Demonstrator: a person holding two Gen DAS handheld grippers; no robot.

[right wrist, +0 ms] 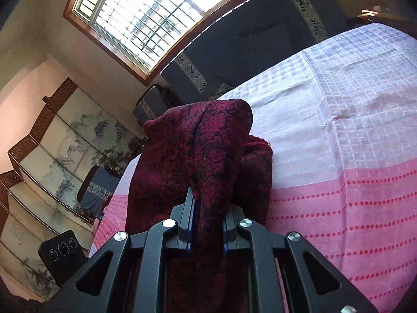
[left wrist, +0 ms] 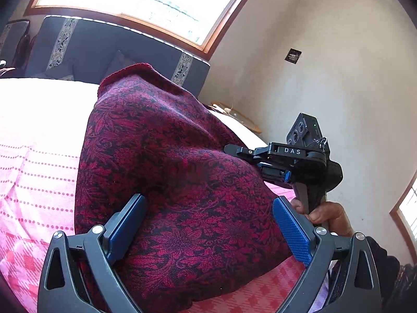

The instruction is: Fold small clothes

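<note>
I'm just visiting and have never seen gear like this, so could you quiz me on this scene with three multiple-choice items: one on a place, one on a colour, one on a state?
1. Where does the garment lie?
A. on the pink bedspread
B. on a chair
C. on the floor

2. What colour is it?
A. plain white
B. dark red with black pattern
C. green

3. How is the right gripper?
A. wide open
B. shut on the garment
C. out of sight

Answers:
1 A: the garment drapes over the pink bedspread.
2 B: its knit shows red and black.
3 B: the right gripper pinches a fold, while the left gripper stands open.
</note>
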